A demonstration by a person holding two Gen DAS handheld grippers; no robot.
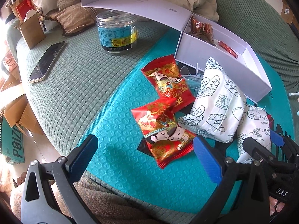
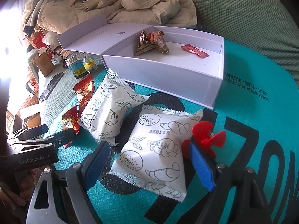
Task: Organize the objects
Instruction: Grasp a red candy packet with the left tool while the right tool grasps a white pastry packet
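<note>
Two red snack packets lie on the teal mat [image 1: 115, 168]: the nearer one [image 1: 164, 136] and the farther one [image 1: 166, 80]. My left gripper [image 1: 147, 155] is open, hanging just over the nearer packet's lower end without touching it. Two white bread packets lie beside them. One bread packet [image 2: 155, 149] lies flat between the wide-open fingers of my right gripper [image 2: 149, 160], with a small gap showing on each side. The other bread packet [image 2: 110, 110] rests behind it. The open white box [image 2: 168, 69] holds a brown packet [image 2: 151, 43] and a small red sachet [image 2: 194, 50].
A red propeller-shaped toy [image 2: 205, 136] sits just behind my right finger. A clear jar [image 1: 116, 33] and a phone [image 1: 47, 61] lie on the green sofa cover to the left. A beige jacket [image 2: 130, 5] is piled behind the box. Cardboard boxes [image 1: 20, 115] stand below the sofa edge.
</note>
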